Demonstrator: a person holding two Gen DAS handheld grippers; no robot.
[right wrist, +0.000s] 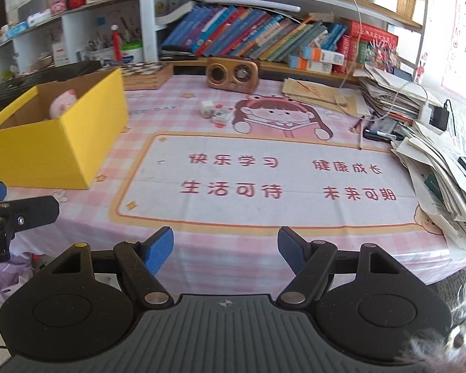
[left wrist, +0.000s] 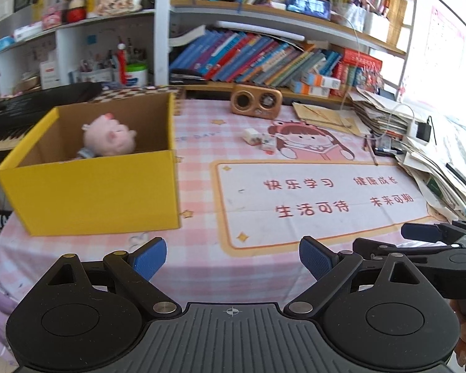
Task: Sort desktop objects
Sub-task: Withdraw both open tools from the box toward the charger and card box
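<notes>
A yellow cardboard box stands on the left of the desk, and a pink plush pig lies inside it. The box and the pig also show at the left of the right wrist view. Two small white boxes lie in mid-desk by the cartoon girl print; the same small boxes appear in the right wrist view. My left gripper hovers open over the near desk edge, nothing between its blue pads. My right gripper is open too, holding nothing.
A brown retro radio sits at the back. Stacks of papers crowd the right side, with pens beside them. A keyboard lies behind the box. Bookshelves line the back wall. The pink checked cloth covers the desk.
</notes>
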